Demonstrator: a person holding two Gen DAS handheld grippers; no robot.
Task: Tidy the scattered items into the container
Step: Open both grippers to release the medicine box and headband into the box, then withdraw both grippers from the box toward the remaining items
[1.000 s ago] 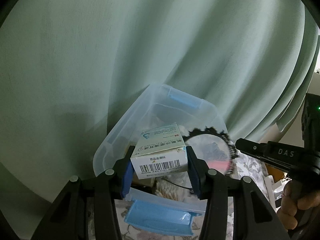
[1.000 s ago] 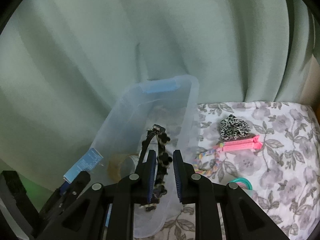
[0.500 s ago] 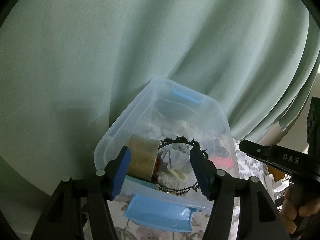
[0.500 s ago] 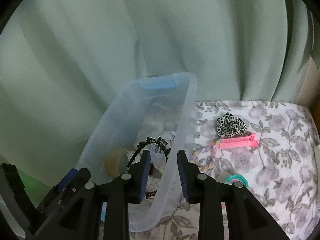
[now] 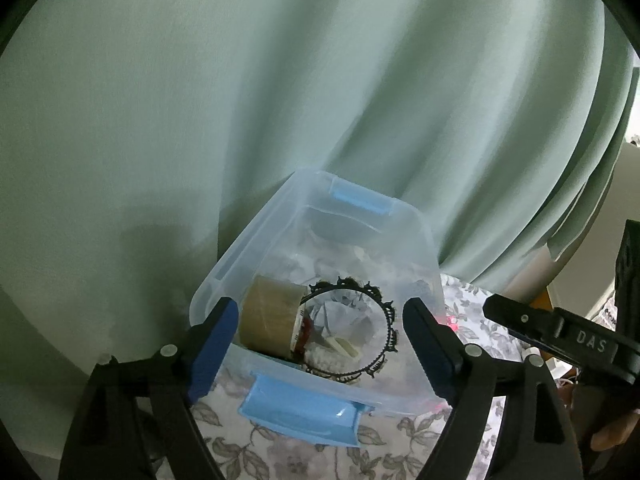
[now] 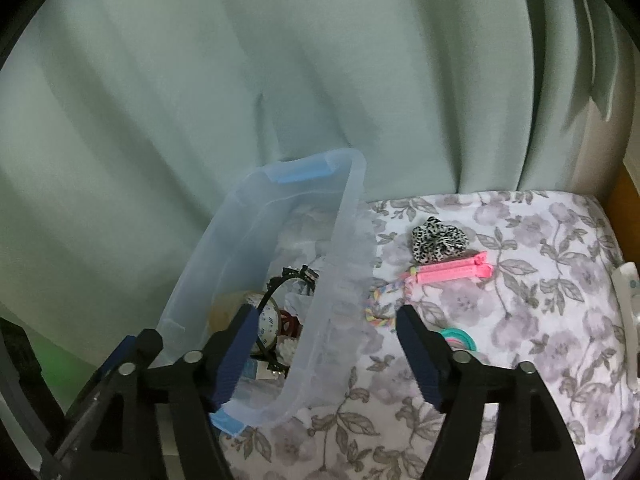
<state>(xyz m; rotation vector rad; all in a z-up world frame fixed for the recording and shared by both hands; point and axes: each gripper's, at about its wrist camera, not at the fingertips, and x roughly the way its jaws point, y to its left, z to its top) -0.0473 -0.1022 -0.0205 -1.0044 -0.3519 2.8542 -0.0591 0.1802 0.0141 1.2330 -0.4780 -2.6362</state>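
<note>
Your left gripper (image 5: 320, 340) hangs over the near end of the clear plastic bin (image 5: 256, 240). Its jaws are opening and nothing is between the pads. Your right gripper (image 6: 324, 354) sits astride the bin's right wall, one finger over the inside and one over the flowered bedspread (image 6: 540, 320). Its jaws are also opening, and they hold nothing.

Items already in the bin:
- a roll of brown tape (image 5: 272, 320), against the bin's left wall;
- a black lace-edged headband (image 5: 380, 320), lying to the right of the tape;
- some pale items beneath these, too unclear to name.

Items outside the bin, all on the bedspread to the right of it:
- a black-and-white spotted scrunchie (image 6: 438, 238), furthest from the bin's near end;
- a pink clip (image 6: 452, 272), just in front of the scrunchie;
- a pastel braided loop (image 6: 380, 304), close beside the bin's right wall;
- a teal ring (image 6: 460, 338), partly hidden behind the right finger of your right gripper.

Judged from this layout, the task is roughly half complete. Both grippers are free, so you may proceed to the next pick. The braided loop and the teal ring lie nearest your right gripper.
</note>
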